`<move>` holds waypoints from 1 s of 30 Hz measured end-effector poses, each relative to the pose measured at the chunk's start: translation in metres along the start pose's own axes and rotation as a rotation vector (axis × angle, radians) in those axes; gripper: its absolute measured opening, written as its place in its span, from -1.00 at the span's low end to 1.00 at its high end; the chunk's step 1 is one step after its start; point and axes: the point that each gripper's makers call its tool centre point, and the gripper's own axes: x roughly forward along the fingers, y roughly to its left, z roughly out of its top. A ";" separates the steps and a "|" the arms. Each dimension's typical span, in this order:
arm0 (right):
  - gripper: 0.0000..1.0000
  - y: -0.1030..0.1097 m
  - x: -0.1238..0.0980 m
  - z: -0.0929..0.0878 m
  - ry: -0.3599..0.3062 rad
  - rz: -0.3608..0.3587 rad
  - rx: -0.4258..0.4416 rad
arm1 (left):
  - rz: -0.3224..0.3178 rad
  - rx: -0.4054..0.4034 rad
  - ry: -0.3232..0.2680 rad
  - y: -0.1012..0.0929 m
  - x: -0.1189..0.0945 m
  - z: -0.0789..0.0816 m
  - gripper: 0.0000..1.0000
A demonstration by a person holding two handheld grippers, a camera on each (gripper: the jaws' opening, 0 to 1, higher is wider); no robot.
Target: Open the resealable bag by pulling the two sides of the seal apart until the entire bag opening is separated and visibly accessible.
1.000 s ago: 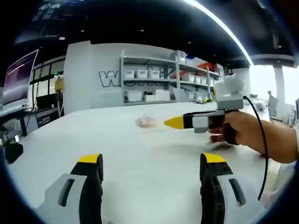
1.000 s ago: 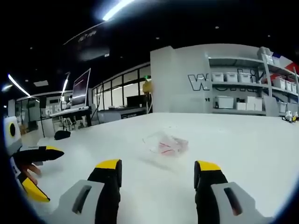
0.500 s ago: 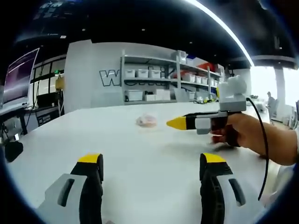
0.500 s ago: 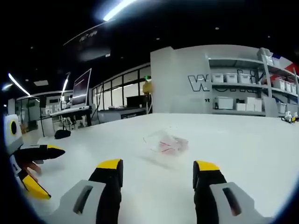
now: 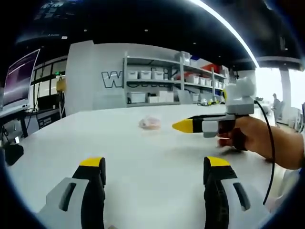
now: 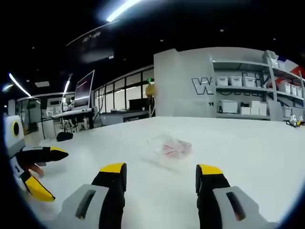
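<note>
A broad white table [image 5: 143,157] stretches toward a grey wall [image 5: 90,76] bearing large outlined lettering [image 5: 110,79]. Against that wall stands a metal shelving unit [image 5: 157,78] stacked with white storage bins [image 5: 144,75], with red containers [image 5: 209,68] further along the shelves. To the wall's left, a monitor [image 6: 82,90] sits on a desk in front of dark glass partitions [image 6: 124,90]. Overhead, a long strip light [image 5: 224,26] crosses the black ceiling [image 6: 190,24], and daylight floods a bright window [image 5: 269,88] beyond the shelving.
</note>
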 end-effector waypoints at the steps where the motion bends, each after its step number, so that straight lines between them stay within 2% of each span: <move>1: 0.17 0.000 -0.001 0.000 -0.002 0.000 0.000 | 0.000 0.000 -0.001 0.000 0.000 0.000 0.69; 11: 0.15 0.004 -0.014 0.003 -0.019 -0.009 -0.020 | 0.006 0.000 0.000 0.002 0.001 -0.001 0.66; 30: 0.13 0.007 -0.057 0.005 -0.065 -0.047 -0.051 | 0.042 0.005 -0.046 0.005 0.000 0.007 0.68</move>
